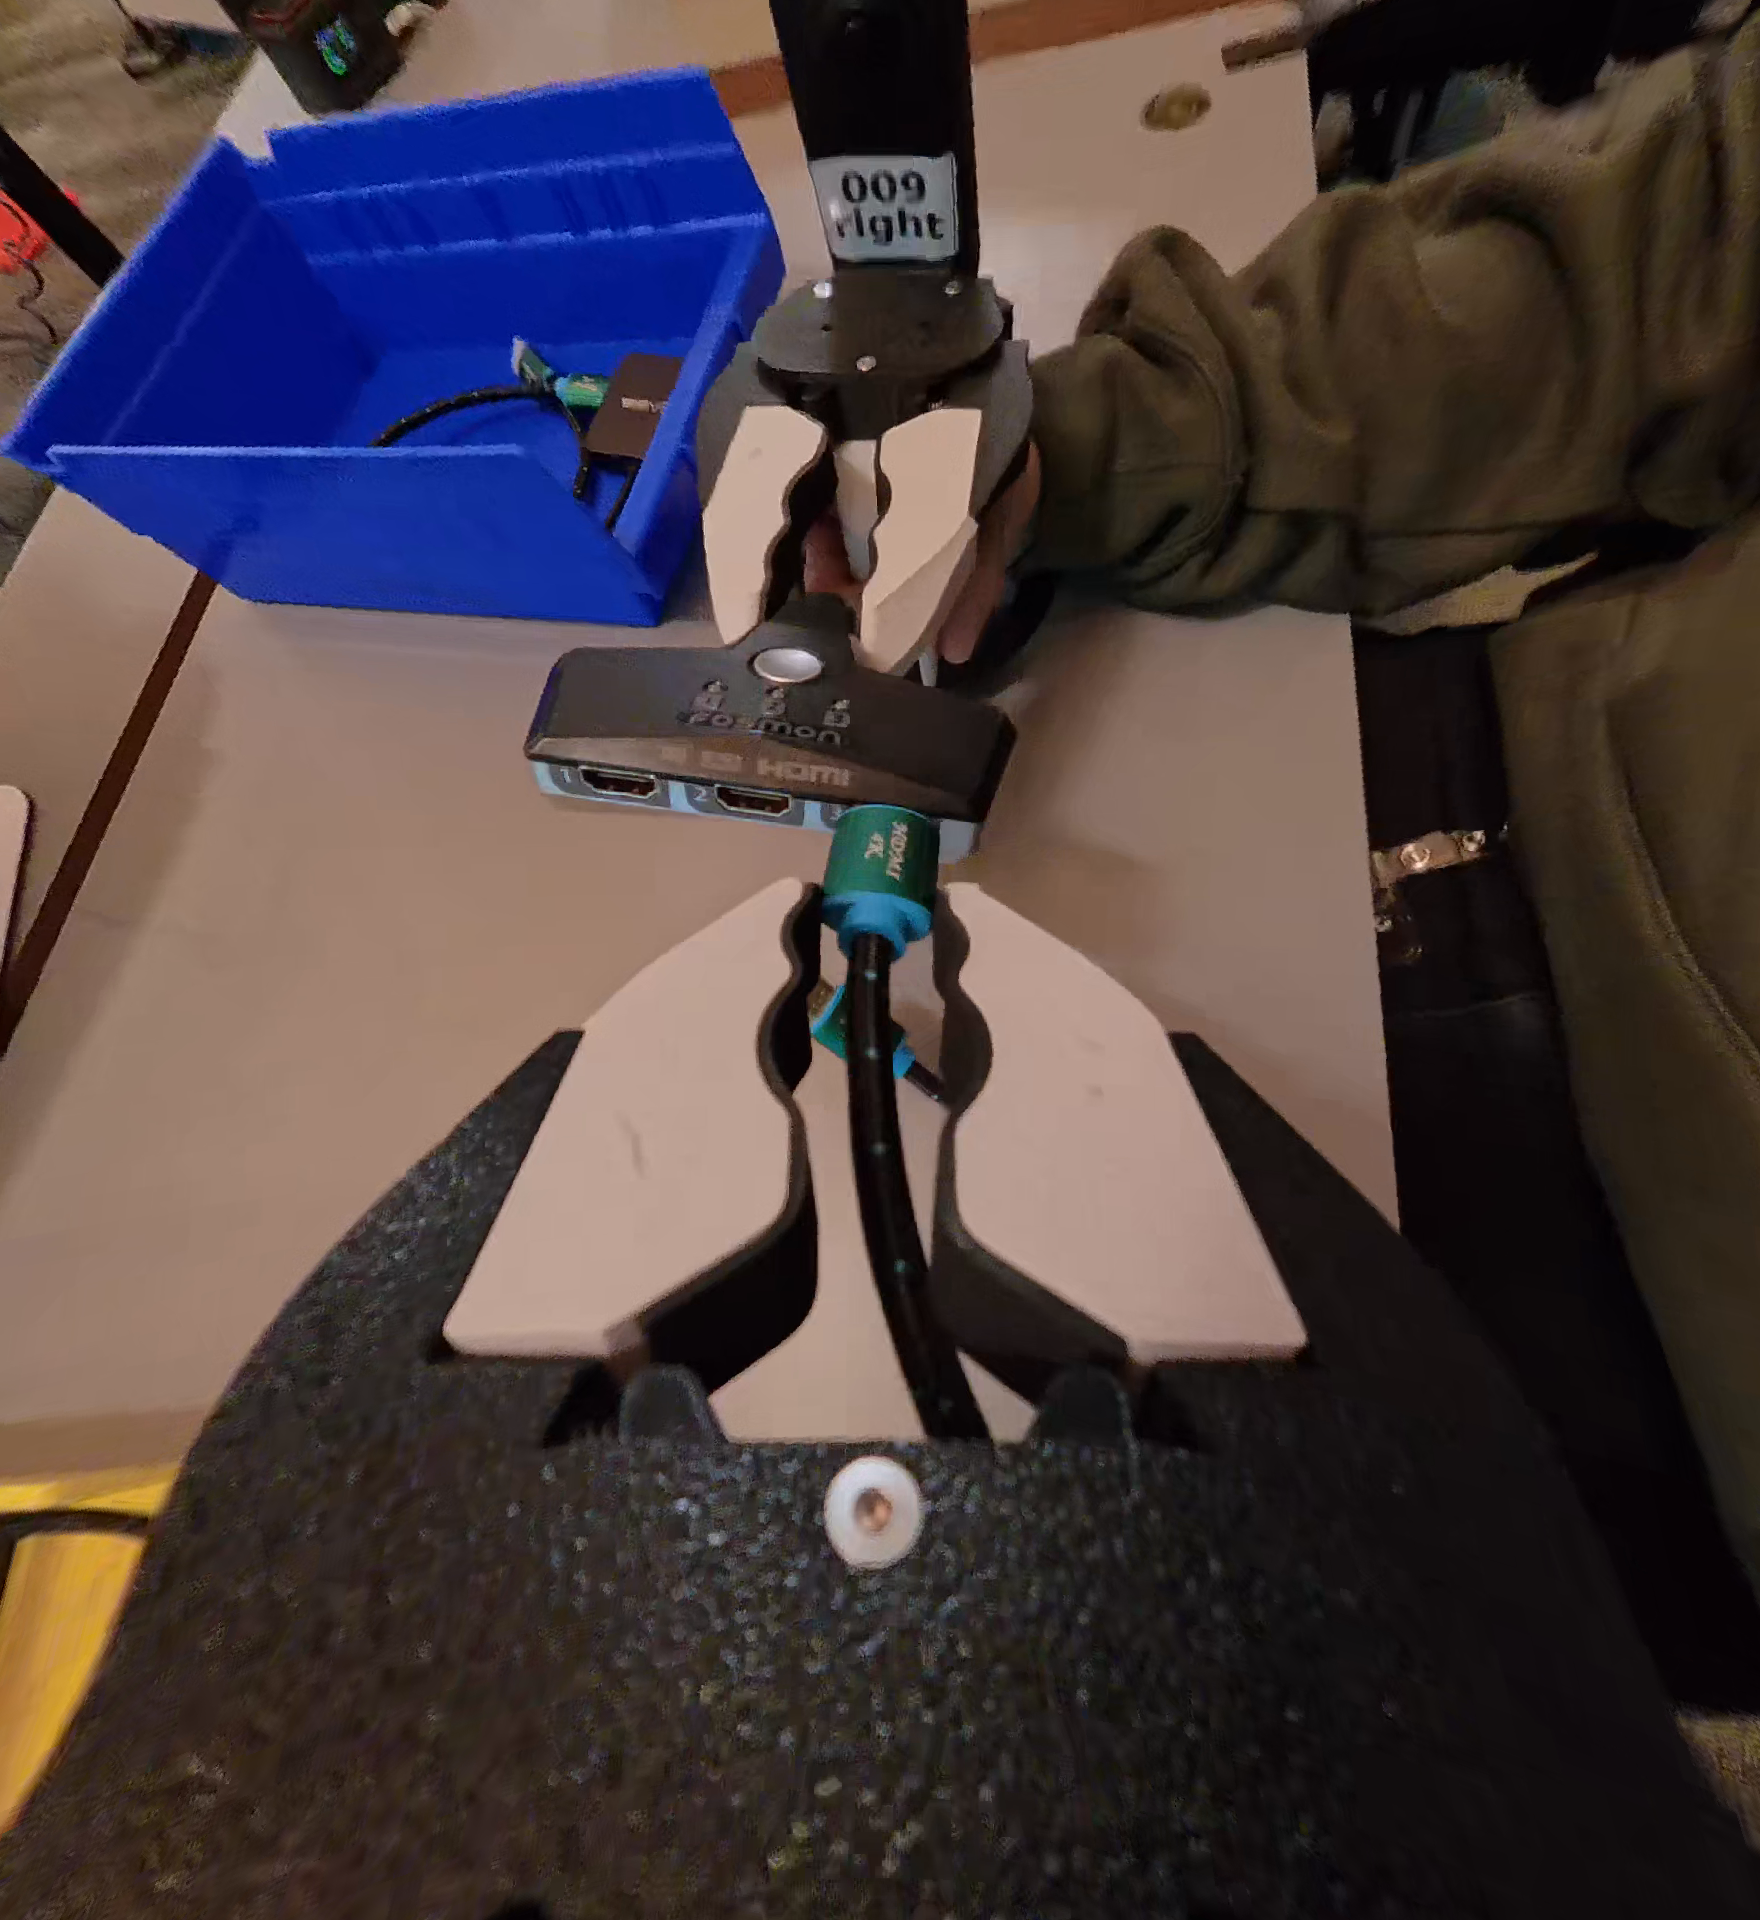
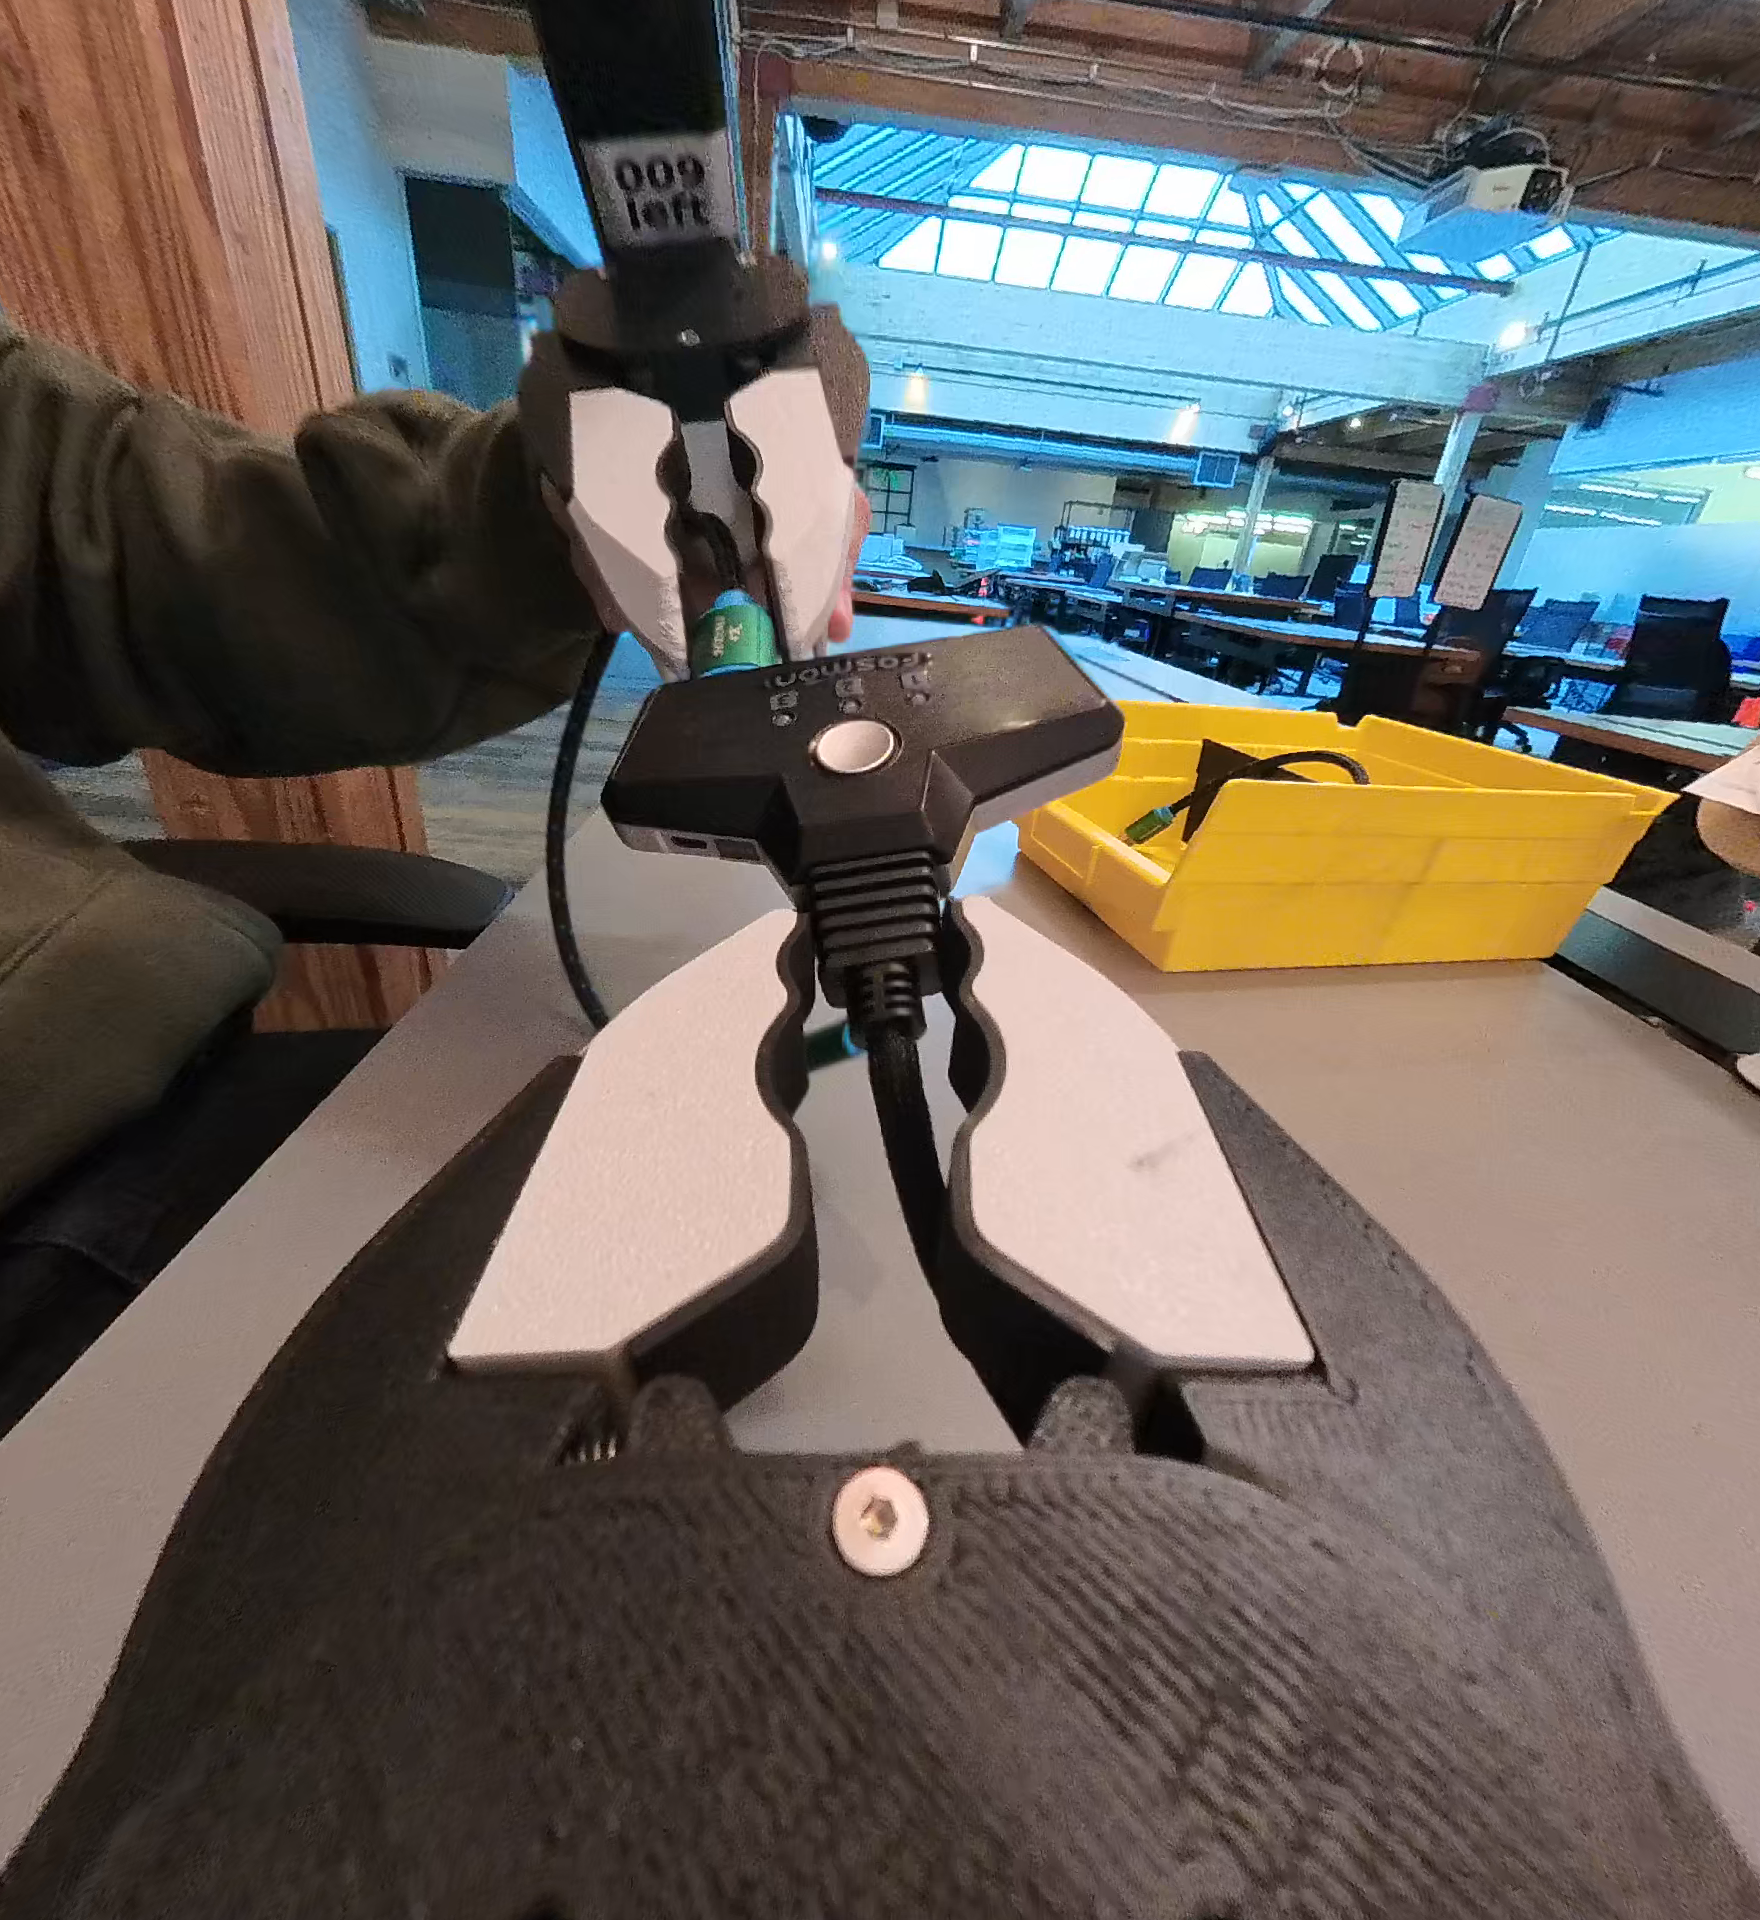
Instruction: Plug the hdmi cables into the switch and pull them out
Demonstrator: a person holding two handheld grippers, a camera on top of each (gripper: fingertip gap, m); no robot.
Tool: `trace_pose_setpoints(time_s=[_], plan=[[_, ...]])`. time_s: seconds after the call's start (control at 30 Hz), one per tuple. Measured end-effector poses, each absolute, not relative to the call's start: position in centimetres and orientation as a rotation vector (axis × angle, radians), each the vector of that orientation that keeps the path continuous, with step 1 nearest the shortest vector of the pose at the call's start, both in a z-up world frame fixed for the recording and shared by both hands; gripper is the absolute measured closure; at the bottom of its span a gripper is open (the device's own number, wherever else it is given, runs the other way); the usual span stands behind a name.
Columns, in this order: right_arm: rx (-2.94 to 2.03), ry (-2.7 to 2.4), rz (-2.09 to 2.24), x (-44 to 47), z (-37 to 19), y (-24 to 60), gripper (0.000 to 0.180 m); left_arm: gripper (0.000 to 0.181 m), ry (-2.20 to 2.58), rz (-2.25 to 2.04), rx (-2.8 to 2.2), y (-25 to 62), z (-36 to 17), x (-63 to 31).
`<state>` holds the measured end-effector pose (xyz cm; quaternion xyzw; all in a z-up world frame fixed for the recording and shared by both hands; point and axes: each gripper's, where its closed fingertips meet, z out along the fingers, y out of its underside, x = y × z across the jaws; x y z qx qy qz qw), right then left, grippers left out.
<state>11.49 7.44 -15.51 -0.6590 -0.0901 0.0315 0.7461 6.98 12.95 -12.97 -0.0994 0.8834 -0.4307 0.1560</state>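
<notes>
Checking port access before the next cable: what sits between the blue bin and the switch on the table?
Only bare table lies between the blue bin and the switch, as the left wrist view shows.

A broad wooden post rises close by the pale grey surface. Overhead, a skylight pours cool blue daylight past exposed timber beams. Farther back stand long rows of desks with dark office chairs and two whiteboards. A black armrest sits beside the post.
</notes>
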Motion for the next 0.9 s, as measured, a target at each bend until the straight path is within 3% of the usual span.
trace_pose_setpoints(time_s=[0.9], plan=[[-1.308,-0.094,0.131,12.9,-14.0,6.3,0.148,0.162,2.261,-1.86,-0.345,13.0,-14.2,8.2]])
